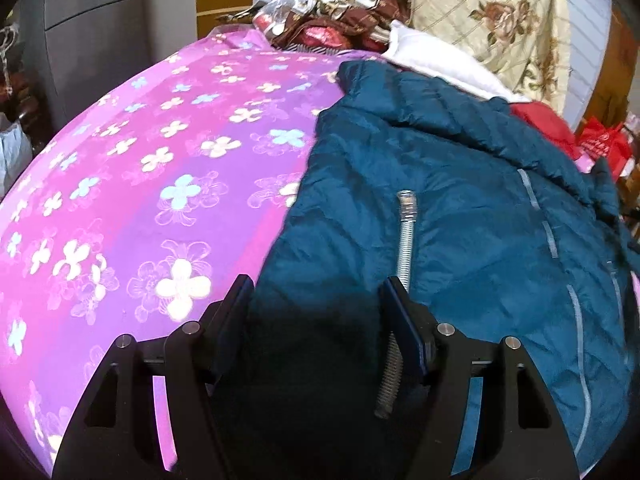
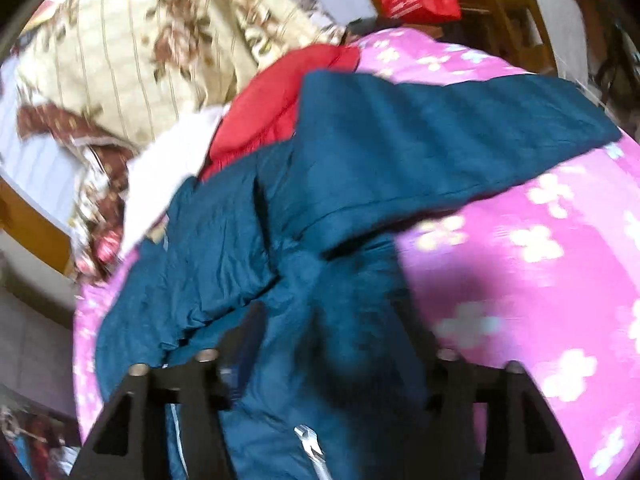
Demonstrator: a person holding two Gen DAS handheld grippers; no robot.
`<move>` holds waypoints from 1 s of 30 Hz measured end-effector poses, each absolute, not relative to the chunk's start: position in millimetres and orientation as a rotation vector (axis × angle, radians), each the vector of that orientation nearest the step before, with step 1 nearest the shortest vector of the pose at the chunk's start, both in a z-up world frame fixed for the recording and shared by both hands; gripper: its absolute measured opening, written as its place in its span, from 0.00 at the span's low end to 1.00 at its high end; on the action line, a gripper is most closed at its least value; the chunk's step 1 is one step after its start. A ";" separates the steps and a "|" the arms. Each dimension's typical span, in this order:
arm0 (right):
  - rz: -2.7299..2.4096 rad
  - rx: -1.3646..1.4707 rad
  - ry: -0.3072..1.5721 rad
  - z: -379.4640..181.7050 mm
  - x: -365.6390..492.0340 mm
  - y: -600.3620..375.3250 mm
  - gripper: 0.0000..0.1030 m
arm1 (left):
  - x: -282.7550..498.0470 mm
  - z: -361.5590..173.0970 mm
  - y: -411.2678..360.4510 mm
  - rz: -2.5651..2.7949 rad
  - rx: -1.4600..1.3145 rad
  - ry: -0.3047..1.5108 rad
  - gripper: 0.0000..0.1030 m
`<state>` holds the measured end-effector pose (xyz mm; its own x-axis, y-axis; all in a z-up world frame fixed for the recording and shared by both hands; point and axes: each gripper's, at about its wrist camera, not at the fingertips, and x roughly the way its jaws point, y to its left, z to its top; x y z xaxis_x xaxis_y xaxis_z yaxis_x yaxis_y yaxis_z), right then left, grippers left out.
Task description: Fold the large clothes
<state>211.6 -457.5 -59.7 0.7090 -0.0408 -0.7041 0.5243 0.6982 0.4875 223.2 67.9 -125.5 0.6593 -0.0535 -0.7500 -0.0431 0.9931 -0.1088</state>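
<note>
My left gripper point(image 1: 316, 300) is hovering spread wide over the quilted teal puffer jacket point(image 1: 460, 200), which is lying from 6 to 2 o'clock on the pink flowered bedsheet point(image 1: 140, 160). My right gripper point(image 2: 340, 344) is also gaping, straddling bunched jacket fabric below the sleeve point(image 2: 440, 132) at 1 o'clock.

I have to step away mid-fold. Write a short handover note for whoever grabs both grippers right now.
Left gripper: open, over the near edge of the blue jacket, gripping nothing.
Right gripper: looks open over the jacket; the view is blurred.
The jacket lies on the pink flowered sheet, one sleeve spread out sideways. A red garment lies behind it.
Done: jacket laid out.
Left: fold in the sleeves, then the body.
</note>
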 end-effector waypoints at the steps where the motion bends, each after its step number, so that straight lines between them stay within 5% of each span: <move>1: -0.335 0.756 0.712 -59.2 200.6 -466.9 0.61 | 220.8 -123.2 67.4 -0.008 -0.128 0.836 0.65; 11: -0.304 1.016 0.619 -85.8 133.1 -574.9 0.56 | 224.3 -124.3 70.0 0.000 -0.196 0.821 0.65; 18: -0.363 1.100 0.609 -125.4 163.4 -611.5 0.54 | 231.6 -134.5 67.1 0.030 -0.181 0.856 0.65; 27: -0.389 1.147 0.517 -132.0 204.2 -664.3 0.51 | 240.9 -141.7 68.8 0.016 -0.209 0.875 0.76; 30: -0.472 1.094 0.577 -132.7 209.3 -672.9 0.14 | 242.4 -142.4 66.8 0.015 -0.198 0.879 0.78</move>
<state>209.3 -672.9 -132.7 0.7602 -0.0734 -0.6455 0.6181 0.3879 0.6838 242.4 66.8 -142.4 0.6389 -0.0685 -0.7662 -0.0940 0.9816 -0.1661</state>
